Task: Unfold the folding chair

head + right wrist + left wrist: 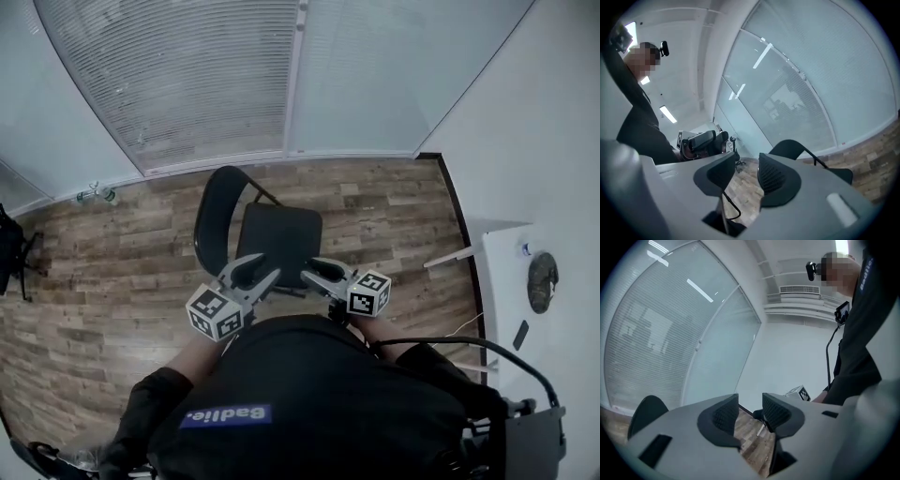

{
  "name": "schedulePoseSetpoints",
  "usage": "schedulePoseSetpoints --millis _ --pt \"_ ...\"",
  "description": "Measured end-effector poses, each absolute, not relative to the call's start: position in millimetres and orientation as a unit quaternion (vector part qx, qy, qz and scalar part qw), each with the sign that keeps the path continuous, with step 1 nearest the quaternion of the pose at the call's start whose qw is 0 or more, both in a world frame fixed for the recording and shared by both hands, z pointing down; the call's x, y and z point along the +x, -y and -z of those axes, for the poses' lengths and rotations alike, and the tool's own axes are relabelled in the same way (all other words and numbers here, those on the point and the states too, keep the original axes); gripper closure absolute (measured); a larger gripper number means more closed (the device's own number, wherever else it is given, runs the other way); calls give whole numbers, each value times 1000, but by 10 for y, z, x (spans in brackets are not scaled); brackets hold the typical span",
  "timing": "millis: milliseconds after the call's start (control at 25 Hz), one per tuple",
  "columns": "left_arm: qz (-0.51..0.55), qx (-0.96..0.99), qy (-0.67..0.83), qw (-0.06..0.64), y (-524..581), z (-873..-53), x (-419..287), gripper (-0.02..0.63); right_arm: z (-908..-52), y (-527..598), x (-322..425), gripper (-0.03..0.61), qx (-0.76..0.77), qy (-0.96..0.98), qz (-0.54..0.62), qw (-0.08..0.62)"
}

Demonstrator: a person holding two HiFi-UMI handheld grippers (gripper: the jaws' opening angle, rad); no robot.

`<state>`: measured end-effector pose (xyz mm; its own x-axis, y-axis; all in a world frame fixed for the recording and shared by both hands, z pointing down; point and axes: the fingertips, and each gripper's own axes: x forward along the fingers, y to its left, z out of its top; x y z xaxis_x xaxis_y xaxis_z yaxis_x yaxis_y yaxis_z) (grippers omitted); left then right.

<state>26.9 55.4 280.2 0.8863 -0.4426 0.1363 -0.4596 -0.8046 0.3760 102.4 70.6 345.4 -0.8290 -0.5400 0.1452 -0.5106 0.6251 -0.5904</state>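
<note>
A black folding chair (279,234) stands opened out on the wooden floor just ahead of me, seat flat, its curved backrest (217,211) to the left. Both grippers hang in the air above its near edge, close to my chest, touching nothing. The left gripper (262,270) has its jaws apart with only floor showing between the pads (750,406). The right gripper (307,270) also shows a clear gap and nothing between its pads (747,166). The chair's backrest (644,411) peeks over the left jaw; backrest (790,149) and seat (841,174) show beyond the right jaw.
A glass wall with blinds (187,84) runs behind the chair. A white table (511,309) with a dark round object (542,281) stands at the right by a white wall. A black office chair (11,253) sits at the far left edge.
</note>
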Motion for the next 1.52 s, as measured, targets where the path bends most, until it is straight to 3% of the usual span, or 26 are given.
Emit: schedulePoseSetpoints --millis 160,480,840,1520 --pt "-12 957 232 172 -580 -2417 346 526 -3011 -680 1084 489 -303 -914 267 43" --pt "-16 965 221 139 -606 -2124 498 605 -2508 -639 1013 562 -324 -929 181 9" --pt "-15 957 255 138 -571 -2123 507 608 -2246 -768 757 577 -309 -945 105 22" --pt "-19 957 249 146 -457 -2251 734 609 -2392 -627 970 577 -317 -939 132 30"
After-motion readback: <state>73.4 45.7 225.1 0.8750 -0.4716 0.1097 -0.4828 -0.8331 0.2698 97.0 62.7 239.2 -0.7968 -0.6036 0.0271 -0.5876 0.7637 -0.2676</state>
